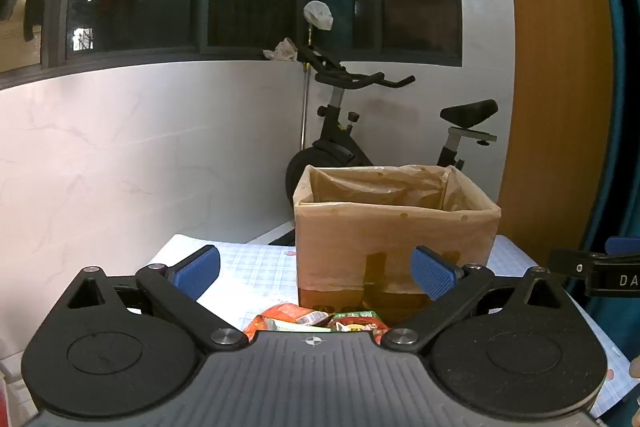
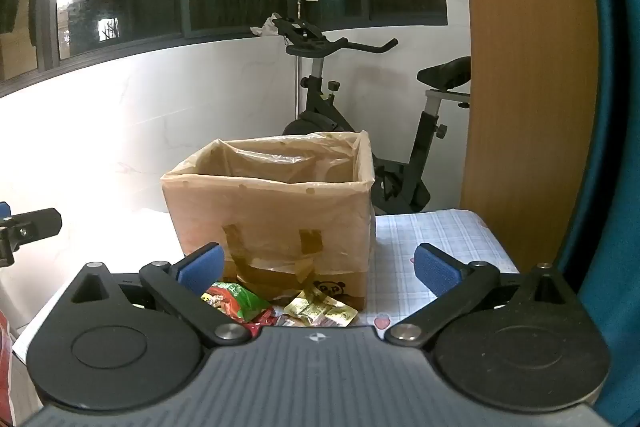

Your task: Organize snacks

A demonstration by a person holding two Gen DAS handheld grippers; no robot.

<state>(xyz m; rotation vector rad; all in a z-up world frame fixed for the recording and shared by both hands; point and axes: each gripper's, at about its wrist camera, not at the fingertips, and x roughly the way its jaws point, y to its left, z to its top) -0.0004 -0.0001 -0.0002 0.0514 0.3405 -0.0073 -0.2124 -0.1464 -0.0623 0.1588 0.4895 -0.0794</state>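
Note:
A cardboard box [image 1: 394, 239] lined with a clear plastic bag stands open on the checked tablecloth; it also shows in the right wrist view [image 2: 272, 223]. Snack packets lie in front of it: an orange-red packet [image 1: 280, 317] and a green-red packet [image 1: 358, 321]. In the right wrist view I see the green-red packet [image 2: 236, 301] and a yellow packet [image 2: 320, 309]. My left gripper [image 1: 316, 273] is open and empty, above the packets. My right gripper [image 2: 318, 269] is open and empty, just before the box. The box's inside is hidden.
An exercise bike [image 1: 344, 131] stands behind the table by the white wall. A wooden panel [image 2: 528, 87] and a teal curtain [image 2: 616, 147] are on the right. The right gripper's finger [image 1: 592, 269] shows at the left view's right edge.

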